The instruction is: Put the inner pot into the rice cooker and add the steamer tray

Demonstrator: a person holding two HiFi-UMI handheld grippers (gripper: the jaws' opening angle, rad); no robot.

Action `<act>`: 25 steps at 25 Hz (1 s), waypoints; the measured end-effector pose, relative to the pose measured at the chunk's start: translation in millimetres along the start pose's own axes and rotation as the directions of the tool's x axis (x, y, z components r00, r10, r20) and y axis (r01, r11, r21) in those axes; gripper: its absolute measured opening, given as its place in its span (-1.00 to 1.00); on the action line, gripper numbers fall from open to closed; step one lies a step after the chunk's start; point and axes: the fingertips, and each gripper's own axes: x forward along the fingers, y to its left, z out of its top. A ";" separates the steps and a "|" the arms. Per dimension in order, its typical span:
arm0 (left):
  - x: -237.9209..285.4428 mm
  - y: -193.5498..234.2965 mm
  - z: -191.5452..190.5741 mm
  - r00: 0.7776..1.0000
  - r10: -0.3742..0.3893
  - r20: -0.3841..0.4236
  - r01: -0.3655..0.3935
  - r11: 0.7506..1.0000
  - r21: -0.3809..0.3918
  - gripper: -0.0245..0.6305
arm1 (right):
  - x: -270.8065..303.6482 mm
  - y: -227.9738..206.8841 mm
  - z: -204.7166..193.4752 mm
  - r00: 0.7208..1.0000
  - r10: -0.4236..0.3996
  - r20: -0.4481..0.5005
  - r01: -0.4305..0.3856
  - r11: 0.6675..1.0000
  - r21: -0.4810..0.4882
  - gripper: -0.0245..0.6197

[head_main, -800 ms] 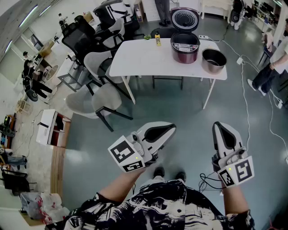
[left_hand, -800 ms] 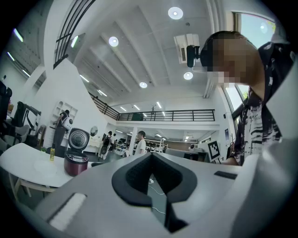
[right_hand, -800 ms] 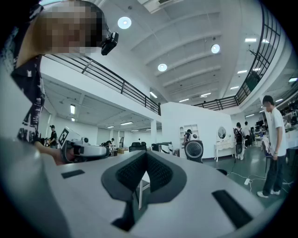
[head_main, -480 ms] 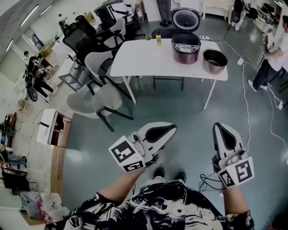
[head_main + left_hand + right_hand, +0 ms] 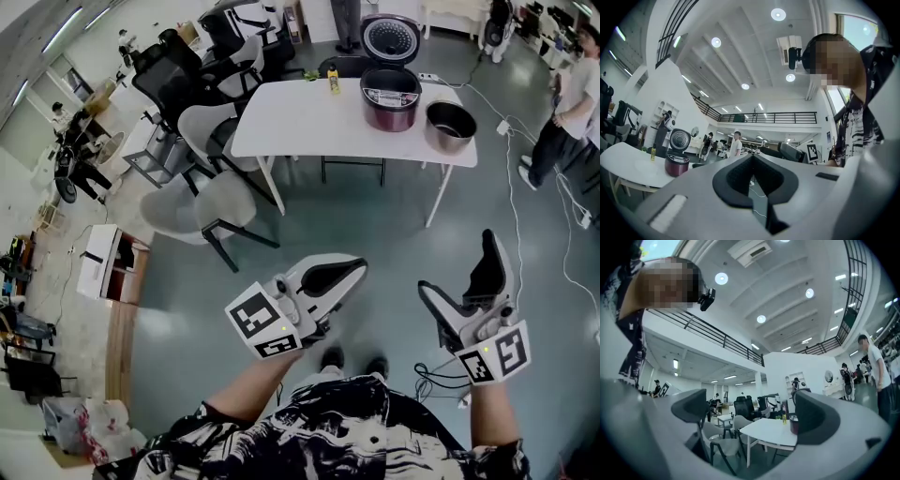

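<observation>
The person stands well back from the white rectangular table (image 5: 309,122), so the walk-up comes first, I'd say: aim for its right end, where the dark round metal inner pot (image 5: 451,124) sits just beside the maroon rice cooker (image 5: 391,96), its lid (image 5: 390,39) up. The right gripper (image 5: 457,262) holds its jaws wide and empty, ready for the pot's rim; the left gripper (image 5: 349,272) is closed on nothing. Grey chairs (image 5: 202,202) crowd the table's left, a white cable (image 5: 511,206) trails over the floor, a bystander (image 5: 562,127) stands near
</observation>
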 end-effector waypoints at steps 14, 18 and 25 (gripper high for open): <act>39.8 6.2 -16.1 1.000 0.026 -0.013 -0.026 1.000 -0.010 -0.91 | -14.9 -34.1 -19.7 0.996 0.037 -0.086 -0.039 0.999 -0.022 0.76; 66.8 4.3 -20.5 0.999 0.040 -0.016 -0.040 0.999 -0.006 -0.91 | -20.3 -59.9 -19.0 0.994 0.054 -0.098 -0.056 0.998 -0.016 0.76; 88.3 29.0 -28.4 0.998 0.058 -0.033 -0.059 0.998 -0.005 -0.91 | 8.9 -90.5 -29.4 0.990 0.097 -0.102 -0.100 0.995 -0.020 0.75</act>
